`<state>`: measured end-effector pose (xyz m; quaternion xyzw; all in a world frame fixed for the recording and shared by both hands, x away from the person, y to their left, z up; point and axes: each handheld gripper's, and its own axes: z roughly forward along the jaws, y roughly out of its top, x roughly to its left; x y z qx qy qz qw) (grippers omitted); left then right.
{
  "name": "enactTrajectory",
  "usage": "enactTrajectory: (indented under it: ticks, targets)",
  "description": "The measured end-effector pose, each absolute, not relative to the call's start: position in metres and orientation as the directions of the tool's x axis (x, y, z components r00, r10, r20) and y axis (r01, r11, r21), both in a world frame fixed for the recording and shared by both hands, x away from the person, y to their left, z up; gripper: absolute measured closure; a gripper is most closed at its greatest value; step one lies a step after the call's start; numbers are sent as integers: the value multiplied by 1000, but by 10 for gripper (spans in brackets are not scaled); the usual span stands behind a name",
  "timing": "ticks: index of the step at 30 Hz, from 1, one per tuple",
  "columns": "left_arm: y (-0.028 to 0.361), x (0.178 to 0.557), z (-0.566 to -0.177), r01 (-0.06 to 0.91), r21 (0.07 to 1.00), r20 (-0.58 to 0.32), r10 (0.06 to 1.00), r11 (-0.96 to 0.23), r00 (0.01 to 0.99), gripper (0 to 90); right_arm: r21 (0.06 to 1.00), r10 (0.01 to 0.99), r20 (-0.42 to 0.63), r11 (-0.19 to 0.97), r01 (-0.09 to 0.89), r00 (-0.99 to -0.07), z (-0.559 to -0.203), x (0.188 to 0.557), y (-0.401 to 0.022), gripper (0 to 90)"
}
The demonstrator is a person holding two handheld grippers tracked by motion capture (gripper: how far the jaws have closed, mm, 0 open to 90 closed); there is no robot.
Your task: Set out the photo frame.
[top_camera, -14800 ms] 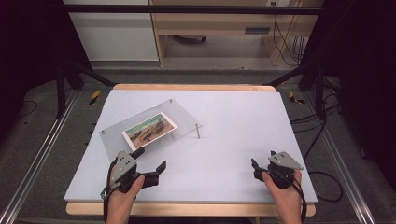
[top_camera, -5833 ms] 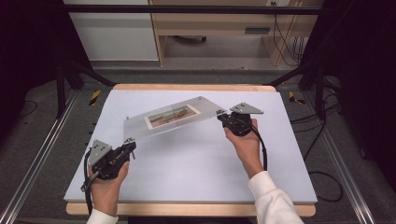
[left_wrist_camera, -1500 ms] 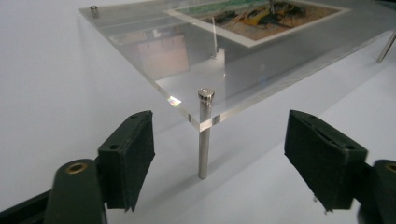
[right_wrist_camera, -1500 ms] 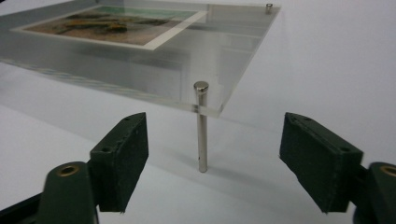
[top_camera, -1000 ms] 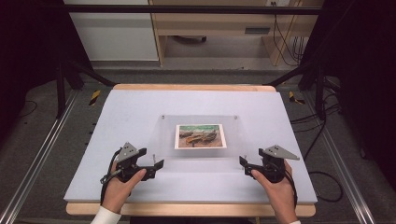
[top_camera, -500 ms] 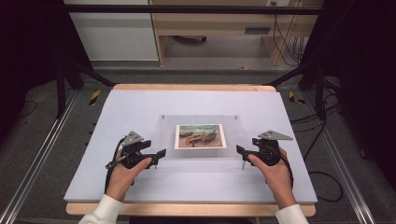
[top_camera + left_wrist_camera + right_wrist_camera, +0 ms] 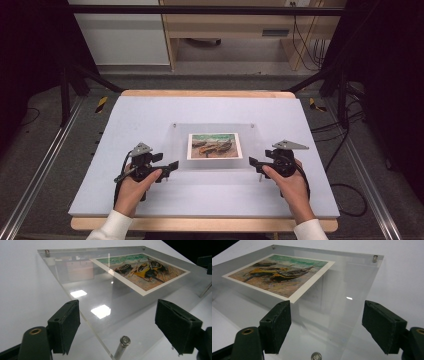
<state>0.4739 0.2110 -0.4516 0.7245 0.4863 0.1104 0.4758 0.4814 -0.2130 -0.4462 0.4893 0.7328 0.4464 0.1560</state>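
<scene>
A clear acrylic frame [image 7: 260, 145] lies flat mid-table on short metal standoffs, with a print of beached boats [image 7: 214, 145] inside. My left gripper [image 7: 170, 165] is at its near left corner. In the left gripper view the jaws [image 7: 117, 315] stand apart on either side of that corner and its standoff [image 7: 121, 345], pads clear of it. My right gripper [image 7: 252, 161] is at the near right corner, its jaws [image 7: 327, 315] also wide around the plate edge and a standoff [image 7: 316, 356]. Both pairs of jaws have just been closing slightly and stay open.
The white table top [image 7: 150, 115] has free room on every side of the frame. Metal rails [image 7: 40, 170] run along both sides on the floor. A wooden desk [image 7: 225, 30] and cables [image 7: 345, 145] lie beyond the table and to its right.
Both hands have moved up from near the front edge to the frame's two near corners. The jaws have narrowed a little. The frame has stayed flat and still.
</scene>
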Motion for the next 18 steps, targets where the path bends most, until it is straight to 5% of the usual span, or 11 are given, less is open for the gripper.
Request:
enactTrajectory:
  ticks: [18]
  targets:
    - [216,479,-457,664,748,-400,795,-4,456,189,766,832,343,21,642,-436,-455,483,-217,230]
